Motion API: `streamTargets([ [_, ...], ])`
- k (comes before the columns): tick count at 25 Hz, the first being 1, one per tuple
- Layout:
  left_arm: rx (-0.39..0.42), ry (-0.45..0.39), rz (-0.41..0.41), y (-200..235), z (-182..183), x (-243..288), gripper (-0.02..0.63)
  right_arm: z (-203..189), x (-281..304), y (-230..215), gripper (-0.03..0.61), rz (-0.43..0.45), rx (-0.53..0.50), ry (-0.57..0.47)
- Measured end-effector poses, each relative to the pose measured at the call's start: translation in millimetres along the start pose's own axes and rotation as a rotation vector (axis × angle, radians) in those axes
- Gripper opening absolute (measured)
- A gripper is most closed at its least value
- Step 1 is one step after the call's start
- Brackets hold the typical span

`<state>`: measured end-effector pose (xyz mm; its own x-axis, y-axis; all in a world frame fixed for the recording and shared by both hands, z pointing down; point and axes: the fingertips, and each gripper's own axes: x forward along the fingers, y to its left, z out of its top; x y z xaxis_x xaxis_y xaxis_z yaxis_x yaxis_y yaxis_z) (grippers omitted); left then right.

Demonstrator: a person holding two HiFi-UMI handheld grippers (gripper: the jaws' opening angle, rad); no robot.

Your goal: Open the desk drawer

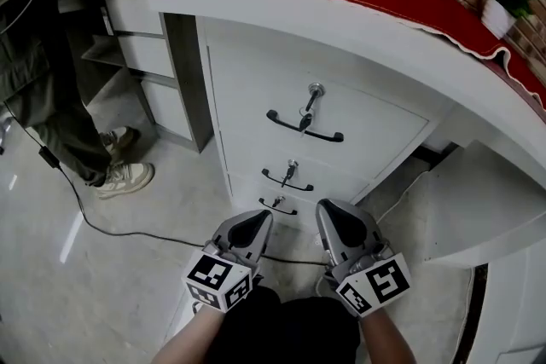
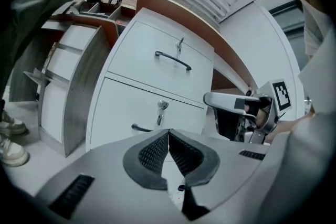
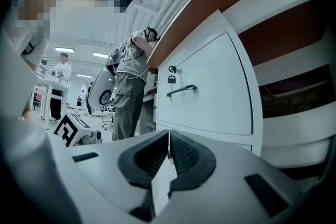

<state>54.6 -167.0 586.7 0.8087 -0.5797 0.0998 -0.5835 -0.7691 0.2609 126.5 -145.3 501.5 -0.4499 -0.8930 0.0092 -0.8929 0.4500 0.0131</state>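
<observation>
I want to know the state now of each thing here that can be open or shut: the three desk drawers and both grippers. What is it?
Top drawer: closed, key inserted.
Middle drawer: closed, also with a key inserted.
Bottom drawer: closed.
Left gripper: shut, nothing between the jaws.
Right gripper: shut, nothing between the jaws.

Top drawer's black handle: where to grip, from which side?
Grip the top drawer handle beside the key, probably straight from the front, jaws above and below. The bar runs level and stands off the drawer front; the key hangs across its middle.
</observation>
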Motion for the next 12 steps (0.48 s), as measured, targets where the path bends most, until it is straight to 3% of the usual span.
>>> streamTargets([
  [12,-0.061,0.058,-0.059,27,-60,7,0.011,-84,-2,6,0.020,-0.021,0.101,0.056],
])
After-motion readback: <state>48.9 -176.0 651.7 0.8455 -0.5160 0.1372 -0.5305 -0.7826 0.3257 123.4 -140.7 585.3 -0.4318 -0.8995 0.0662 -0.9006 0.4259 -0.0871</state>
